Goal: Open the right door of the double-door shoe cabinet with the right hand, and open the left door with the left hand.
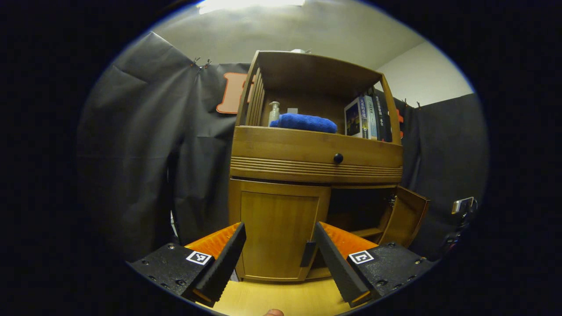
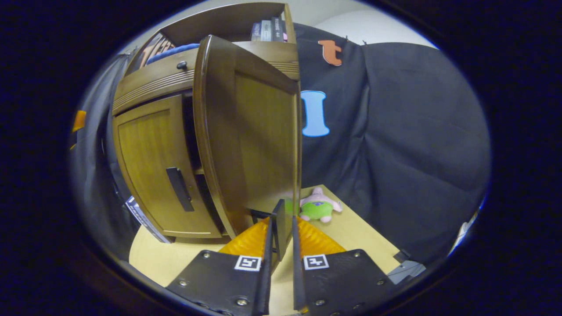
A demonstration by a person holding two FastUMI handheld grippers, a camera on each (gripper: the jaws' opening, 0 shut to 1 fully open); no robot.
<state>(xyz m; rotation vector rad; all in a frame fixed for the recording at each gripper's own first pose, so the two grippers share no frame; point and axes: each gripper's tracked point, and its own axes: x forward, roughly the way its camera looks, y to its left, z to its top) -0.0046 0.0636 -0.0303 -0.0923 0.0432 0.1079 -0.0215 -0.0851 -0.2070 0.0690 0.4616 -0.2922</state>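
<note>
Swinging the right door [image 2: 246, 131] out from the cabinet [image 1: 316, 153], the right gripper [image 2: 281, 219] is clamped on its handle. The left gripper [image 1: 279, 245] hangs spread before the closed left door [image 1: 279, 232]; I'd line up on that door's handle [image 1: 308, 253] first.

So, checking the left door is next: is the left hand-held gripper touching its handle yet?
Apart: the left gripper view shows the open hand-held gripper short of the handle.

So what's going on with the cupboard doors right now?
Right tool clamped on right door, swung open. Left tool open, lined up on left door, still closed, handle ungrabbed. Nothing in the way.
</note>
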